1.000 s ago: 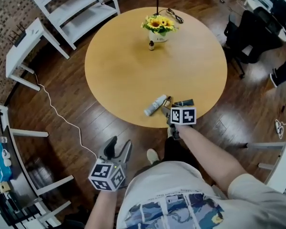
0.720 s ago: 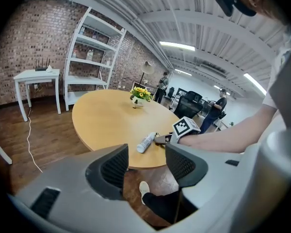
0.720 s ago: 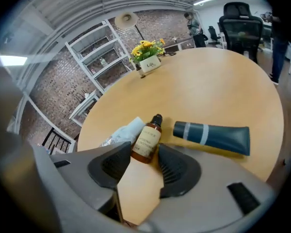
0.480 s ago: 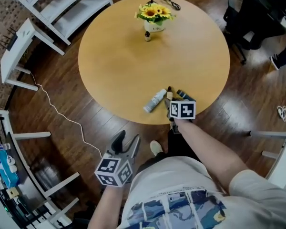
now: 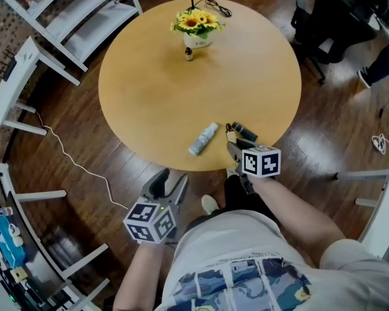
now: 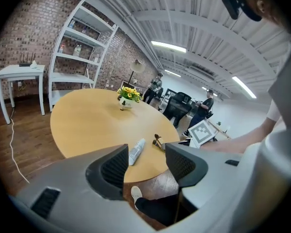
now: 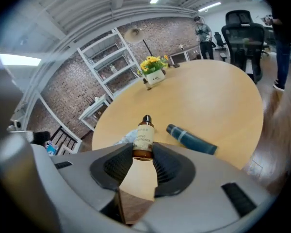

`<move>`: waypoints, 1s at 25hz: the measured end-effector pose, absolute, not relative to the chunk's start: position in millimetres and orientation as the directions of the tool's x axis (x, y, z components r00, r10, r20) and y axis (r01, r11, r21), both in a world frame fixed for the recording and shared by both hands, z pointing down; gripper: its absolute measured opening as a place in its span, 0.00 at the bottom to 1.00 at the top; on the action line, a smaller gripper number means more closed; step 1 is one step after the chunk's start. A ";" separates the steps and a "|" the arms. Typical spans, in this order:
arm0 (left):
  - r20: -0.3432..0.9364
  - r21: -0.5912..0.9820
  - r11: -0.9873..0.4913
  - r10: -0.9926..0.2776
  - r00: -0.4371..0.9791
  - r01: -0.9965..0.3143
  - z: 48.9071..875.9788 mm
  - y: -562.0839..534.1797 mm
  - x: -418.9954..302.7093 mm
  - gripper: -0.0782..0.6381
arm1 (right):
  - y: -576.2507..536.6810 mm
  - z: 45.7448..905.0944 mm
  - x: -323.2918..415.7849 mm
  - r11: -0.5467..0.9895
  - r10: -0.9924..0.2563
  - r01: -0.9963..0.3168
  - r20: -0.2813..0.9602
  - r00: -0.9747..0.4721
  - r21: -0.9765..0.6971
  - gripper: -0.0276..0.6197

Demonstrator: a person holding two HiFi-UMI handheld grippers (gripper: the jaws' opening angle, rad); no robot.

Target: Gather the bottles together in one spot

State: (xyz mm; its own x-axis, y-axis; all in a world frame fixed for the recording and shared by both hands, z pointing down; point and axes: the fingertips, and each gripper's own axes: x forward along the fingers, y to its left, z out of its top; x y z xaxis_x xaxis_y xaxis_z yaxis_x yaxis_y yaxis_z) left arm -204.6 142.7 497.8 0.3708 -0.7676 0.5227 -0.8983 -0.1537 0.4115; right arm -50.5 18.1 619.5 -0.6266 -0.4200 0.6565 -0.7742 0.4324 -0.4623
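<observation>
My right gripper (image 5: 233, 139) is shut on a small amber bottle (image 5: 231, 129) with a cream label (image 7: 143, 140); its jaws have just closed on the bottle's base, above the near edge of the round wooden table (image 5: 149, 96). Just right of it lies a dark blue bottle (image 5: 245, 133) (image 7: 191, 139). To its left lies a white bottle (image 5: 203, 138) (image 6: 137, 151). Another small brown bottle (image 5: 189, 54) stands by the flower vase at the far side. My left gripper (image 5: 165, 182) (image 6: 145, 166) is open and holds nothing, low over the floor beside the table.
A vase of yellow flowers (image 5: 196, 23) stands at the table's far side, with a black cable behind it. White shelving (image 5: 65, 11) and a white side table (image 5: 16, 76) stand to the left, and an office chair (image 5: 324, 18) stands at the right. People stand in the distance.
The right gripper's jaws have closed on the amber bottle and drawn it slightly up and toward me. The left gripper has shifted a little nearer the table's edge.
</observation>
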 end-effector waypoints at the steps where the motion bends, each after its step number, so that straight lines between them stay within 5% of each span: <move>1: 0.508 0.432 -0.167 -0.767 0.393 -0.886 493.3 136.7 -200.2 0.41 | 22.9 601.4 -50.8 0.469 -0.433 -0.751 0.620 -0.655 -0.466 0.26; 6: 0.328 0.634 -0.272 -0.754 0.569 -0.724 444.7 96.7 -157.6 0.41 | 54.0 491.8 -57.3 0.731 -0.502 -0.625 0.404 -0.764 -0.274 0.26; 10: 0.202 0.747 -0.341 -0.701 0.684 -0.571 406.2 75.6 -114.6 0.33 | 80.1 440.0 -55.9 0.801 -0.543 -0.592 0.309 -0.781 -0.087 0.26; 25: 0.233 0.761 -0.339 -0.653 0.721 -0.553 404.4 49.2 -53.3 0.24 | 89.9 431.8 -30.2 0.840 -0.537 -0.534 0.306 -0.786 0.100 0.26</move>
